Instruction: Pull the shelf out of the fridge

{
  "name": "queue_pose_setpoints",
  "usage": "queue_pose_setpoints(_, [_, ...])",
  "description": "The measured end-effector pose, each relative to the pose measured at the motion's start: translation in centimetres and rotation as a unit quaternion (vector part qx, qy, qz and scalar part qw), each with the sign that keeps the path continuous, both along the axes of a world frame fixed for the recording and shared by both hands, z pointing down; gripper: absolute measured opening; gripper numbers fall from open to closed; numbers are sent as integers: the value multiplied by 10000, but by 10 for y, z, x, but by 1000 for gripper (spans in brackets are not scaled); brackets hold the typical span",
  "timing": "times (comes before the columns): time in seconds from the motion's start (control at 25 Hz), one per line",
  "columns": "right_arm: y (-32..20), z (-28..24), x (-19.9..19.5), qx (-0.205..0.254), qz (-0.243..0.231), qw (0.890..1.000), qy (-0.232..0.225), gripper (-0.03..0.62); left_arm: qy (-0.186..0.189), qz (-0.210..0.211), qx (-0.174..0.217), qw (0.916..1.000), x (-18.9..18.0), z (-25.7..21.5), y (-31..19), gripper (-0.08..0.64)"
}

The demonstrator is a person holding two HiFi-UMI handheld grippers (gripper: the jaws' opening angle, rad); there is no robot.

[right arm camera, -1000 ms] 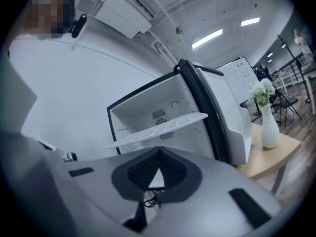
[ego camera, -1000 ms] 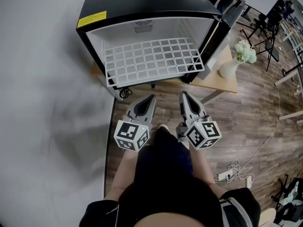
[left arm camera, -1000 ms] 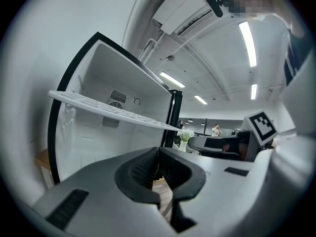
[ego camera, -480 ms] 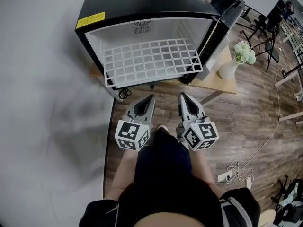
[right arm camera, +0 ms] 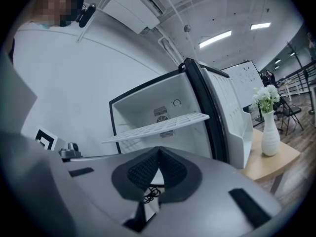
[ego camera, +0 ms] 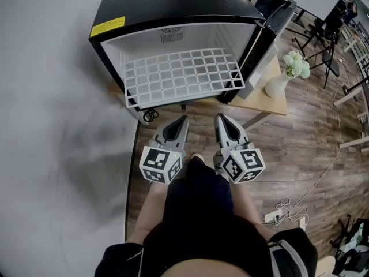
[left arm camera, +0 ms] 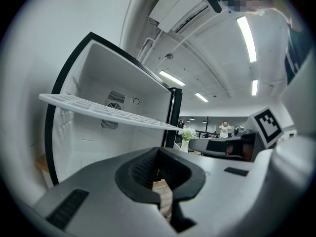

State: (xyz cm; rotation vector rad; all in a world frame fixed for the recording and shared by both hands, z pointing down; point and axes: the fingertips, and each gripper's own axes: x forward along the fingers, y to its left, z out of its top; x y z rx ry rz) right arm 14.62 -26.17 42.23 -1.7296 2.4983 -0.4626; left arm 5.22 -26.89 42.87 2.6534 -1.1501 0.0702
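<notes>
The left gripper and right gripper are held closed, with nothing gripped. Just ahead of both, untouched, the white shelf is seen jutting from the open fridge. A yellow label, its print unreadable, is shown only by the head view; ceiling lights only by the gripper views.

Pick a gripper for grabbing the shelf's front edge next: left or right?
Left, by a small margin. Both are shut and hang short of the shelf. The left gripper has its tip nearer the front rail and about level with its middle. The right gripper points toward the rail's right end.
</notes>
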Motion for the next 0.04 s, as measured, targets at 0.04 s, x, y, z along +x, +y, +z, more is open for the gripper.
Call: queue_pose_setpoints(0.04, [-1,0,0,1,-7,10000,-3,-9,3,-2,-1,10000,1,0,-1,5])
